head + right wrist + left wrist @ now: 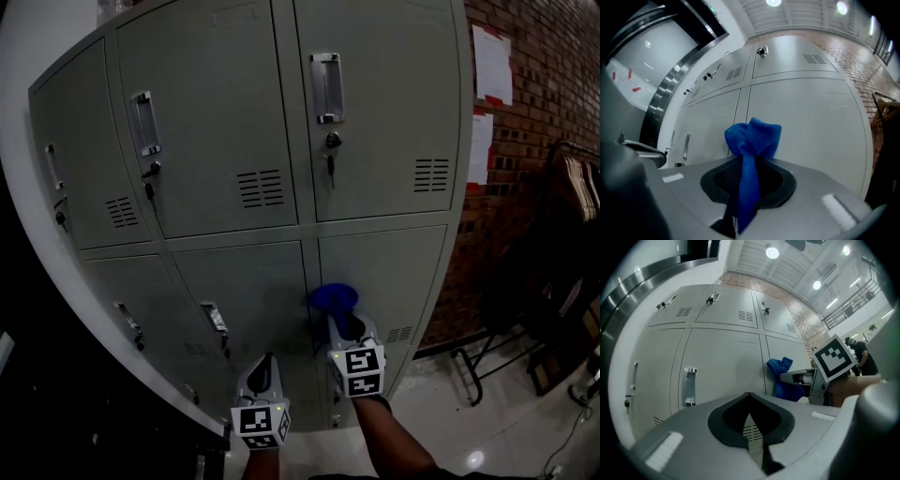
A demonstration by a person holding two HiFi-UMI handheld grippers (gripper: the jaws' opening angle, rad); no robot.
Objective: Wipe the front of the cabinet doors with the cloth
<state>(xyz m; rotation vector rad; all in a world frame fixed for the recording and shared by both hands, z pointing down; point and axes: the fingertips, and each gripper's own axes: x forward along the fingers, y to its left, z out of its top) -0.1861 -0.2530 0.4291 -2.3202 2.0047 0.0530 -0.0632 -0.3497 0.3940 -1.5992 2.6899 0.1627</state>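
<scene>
The grey metal locker cabinet fills the head view, with two rows of doors. A bunched blue cloth is pinched in my right gripper and sits at the left edge of the lower right door, near the seam; contact cannot be judged. In the right gripper view the cloth sticks out of the shut jaws, its tail hanging down between them. My left gripper is lower and to the left, in front of the lower middle door, shut with nothing in it. The left gripper view shows the cloth beside it.
Chrome handles and keys hanging in locks stick out from the doors. A brick wall with papers stands right of the cabinet. A rack with hangers and a metal frame stand on the glossy floor.
</scene>
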